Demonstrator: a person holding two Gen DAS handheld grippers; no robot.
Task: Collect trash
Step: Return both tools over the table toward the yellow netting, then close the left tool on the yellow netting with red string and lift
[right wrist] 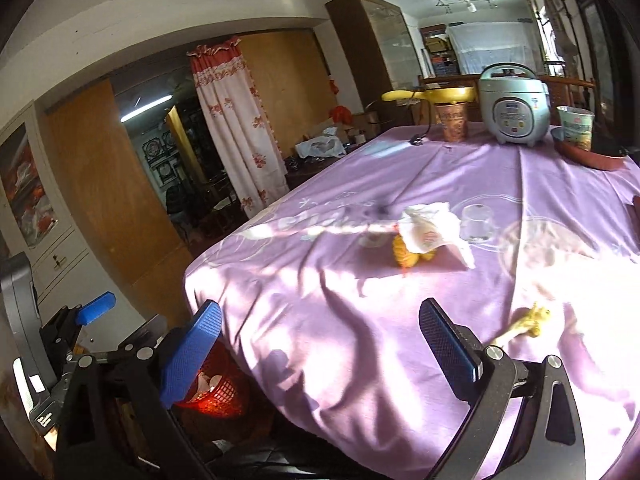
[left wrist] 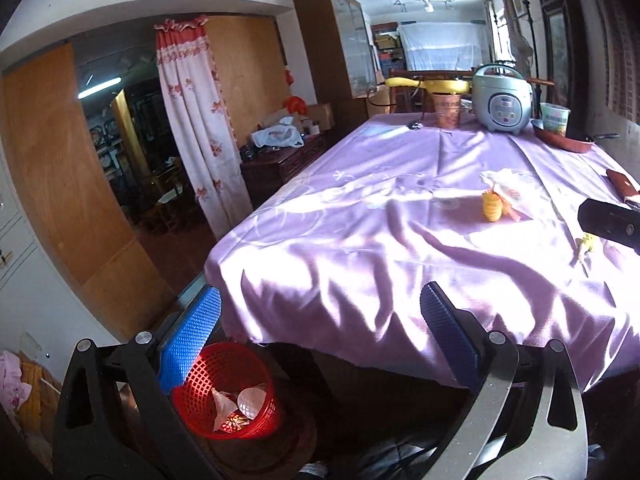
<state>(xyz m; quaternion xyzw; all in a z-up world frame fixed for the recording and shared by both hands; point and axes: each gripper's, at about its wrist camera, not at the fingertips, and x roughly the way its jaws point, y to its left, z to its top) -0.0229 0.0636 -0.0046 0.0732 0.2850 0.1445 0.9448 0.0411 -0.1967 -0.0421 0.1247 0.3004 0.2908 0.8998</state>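
Observation:
A red mesh bin [left wrist: 228, 392] stands on the floor below the table's near left corner, with crumpled paper and scraps inside; it shows again as the red bin [right wrist: 216, 394] in the right wrist view. On the purple cloth lie a yellow corn-like piece [left wrist: 492, 206] with a crumpled white wrapper [right wrist: 430, 228] over it, and a yellowish peel scrap [right wrist: 524, 324]. My left gripper [left wrist: 320, 332] hangs open above the bin and the table's edge, nothing between its fingers. My right gripper [right wrist: 320, 336] is open over the table's near edge, left of the peel scrap.
A purple-clothed table [left wrist: 360, 232] fills the middle. At its far end stand a rice cooker [right wrist: 514, 104], two paper cups [right wrist: 452, 120] and a red pan [right wrist: 592, 156]. A small glass jar [right wrist: 476, 222] sits beside the wrapper. A curtain [left wrist: 192, 120] and wooden doors lie left.

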